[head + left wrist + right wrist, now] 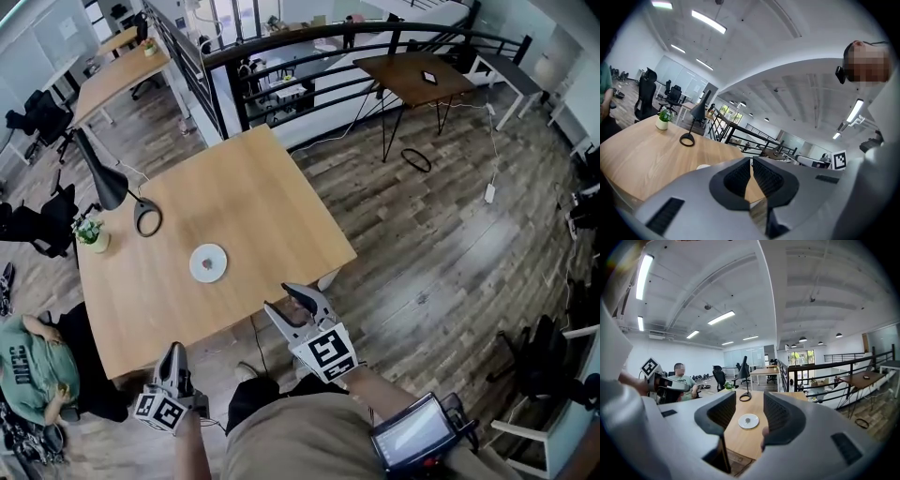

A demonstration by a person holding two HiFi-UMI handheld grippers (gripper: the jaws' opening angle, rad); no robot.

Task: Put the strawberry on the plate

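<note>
Facing wooden table (253, 206): left hand-held gripper (175, 349) pressed together, right hand-held gripper (281, 298) spread.

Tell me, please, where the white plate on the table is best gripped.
I would grip the plate by its near rim, coming in low over the near edge of the table: it lies flat, so only that thin rim offers a hold.

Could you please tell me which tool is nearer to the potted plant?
The left tool. It hangs off the table's near edge, on the plant's side; the right tool is farther right, past the plate.
</note>
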